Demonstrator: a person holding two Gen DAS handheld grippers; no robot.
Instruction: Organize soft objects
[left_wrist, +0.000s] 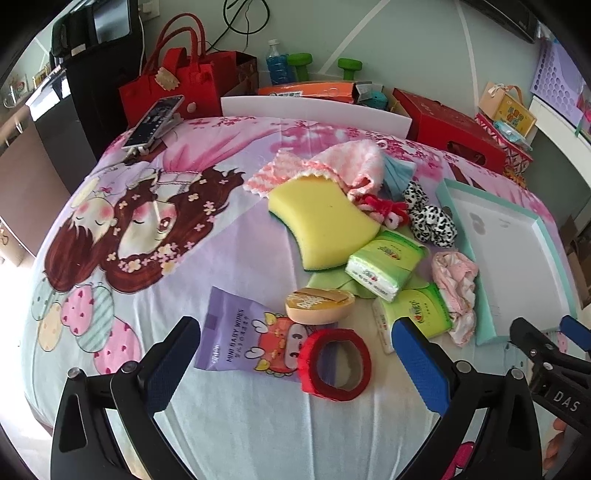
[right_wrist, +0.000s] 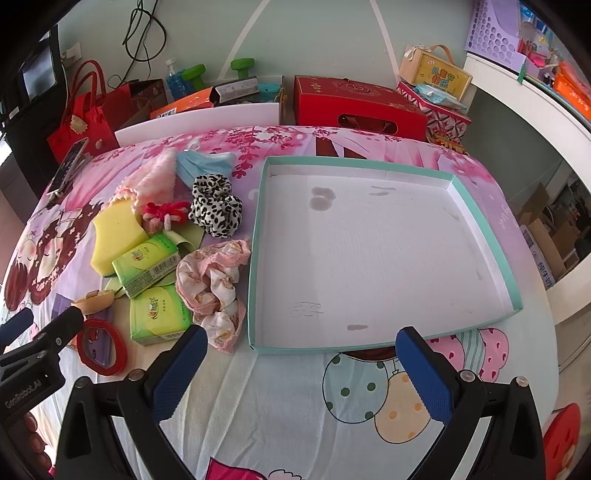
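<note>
A green cloth (left_wrist: 325, 282) lay mostly hidden under the yellow sponge (left_wrist: 325, 225) and tissue packs (left_wrist: 384, 264). The soft things sat heaped on the bedsheet (left_wrist: 229, 424) left of the white tray (right_wrist: 369, 251). Both the left gripper (left_wrist: 297, 363) and right gripper (right_wrist: 301, 373) hovered spread, holding nothing.

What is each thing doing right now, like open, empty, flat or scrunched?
Left tool: open, holding nothing.
Right tool: open, holding nothing.
Teal-rimmed tray: empty, a few stains inside.
Yellow sponge: lying flat, partly under the pink cloth.
Pink fluffy cloth: crumpled.
Leopard-print scrunchie: bunched up.
Pink patterned fabric: scrunched beside the tray.
Green tissue packs: sealed, one leaning on the other.
Baby wipes pack: closed, flat.
</note>
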